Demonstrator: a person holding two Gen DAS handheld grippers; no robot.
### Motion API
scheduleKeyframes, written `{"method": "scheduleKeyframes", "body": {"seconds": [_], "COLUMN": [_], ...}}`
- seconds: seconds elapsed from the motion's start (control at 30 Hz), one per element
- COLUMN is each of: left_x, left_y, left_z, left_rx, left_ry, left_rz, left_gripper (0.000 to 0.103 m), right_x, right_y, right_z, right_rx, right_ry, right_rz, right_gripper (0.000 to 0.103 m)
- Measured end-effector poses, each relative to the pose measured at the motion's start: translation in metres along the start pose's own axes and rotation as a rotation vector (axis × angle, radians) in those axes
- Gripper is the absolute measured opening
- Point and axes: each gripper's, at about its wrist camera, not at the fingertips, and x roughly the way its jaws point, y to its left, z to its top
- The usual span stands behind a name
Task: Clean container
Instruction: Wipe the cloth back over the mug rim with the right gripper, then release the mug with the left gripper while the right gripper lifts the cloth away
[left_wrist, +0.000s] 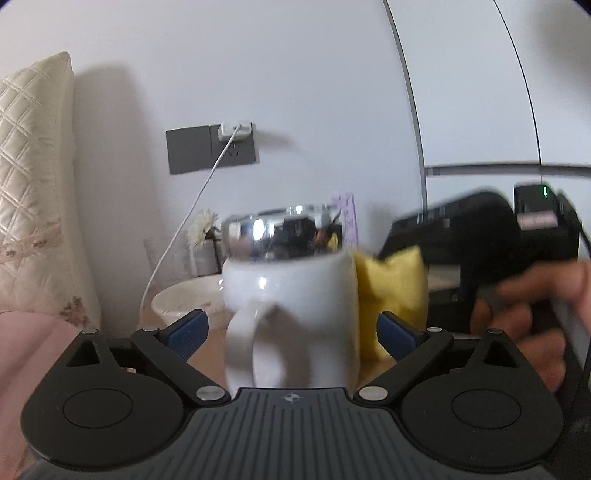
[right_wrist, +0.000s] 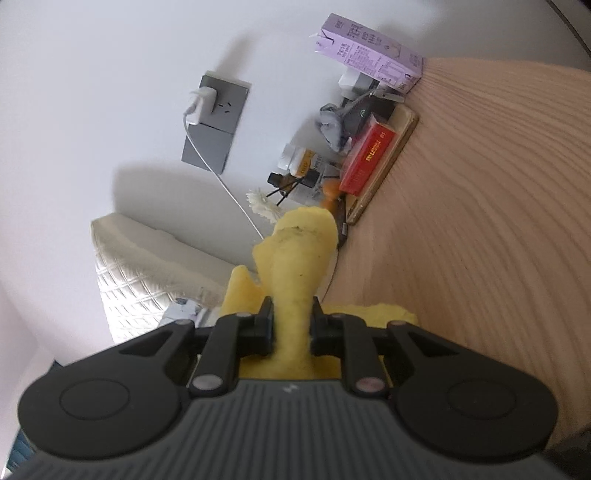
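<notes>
A white mug (left_wrist: 295, 295) with a shiny metal rim and its handle toward me stands between the fingers of my left gripper (left_wrist: 291, 332). The blue pads (left_wrist: 188, 332) sit wide apart on either side of the mug, and contact does not show. My right gripper (right_wrist: 292, 325) is shut on a yellow sponge cloth (right_wrist: 299, 254). In the left wrist view the yellow cloth (left_wrist: 391, 291) presses against the mug's right side, with the right gripper (left_wrist: 480, 240) and a hand behind it, blurred.
A white bowl (left_wrist: 184, 299) sits on the wooden table (right_wrist: 480, 221) left of the mug. A wooden tray (right_wrist: 388, 155) with a red box, bottles and a purple carton (right_wrist: 369, 59) stands near the wall. A charger cable (left_wrist: 184, 221) hangs from the wall socket. A quilted cushion (left_wrist: 33, 184) is at the left.
</notes>
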Motion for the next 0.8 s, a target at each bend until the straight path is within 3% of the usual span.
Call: {"method": "scheduleKeyframes", "body": {"seconds": [0.2, 0.23, 0.43, 0.8], "left_x": [-0.008, -0.008, -0.017, -0.017], "left_y": [0.000, 0.001, 0.003, 0.015], "left_z": [-0.006, -0.006, -0.007, -0.011], "left_rx": [-0.051, -0.064, -0.136, -0.209], "left_ry": [0.031, 0.035, 0.013, 0.020], "left_rz": [-0.005, -0.002, 0.055, 0.059], "left_gripper": [0.074, 0.063, 0.059, 0.026], "right_x": [-0.007, -0.007, -0.009, -0.014], "right_y": [0.008, 0.006, 0.002, 0.006], "right_z": [-0.001, -0.002, -0.007, -0.011], "right_rx": [-0.021, -0.017, -0.013, 0.007], "right_ry": [-0.024, -0.021, -0.027, -0.042], "right_rz": [0.042, 0.023, 0.011, 0.009], "right_gripper": [0.020, 0.020, 0.020, 0.020]}}
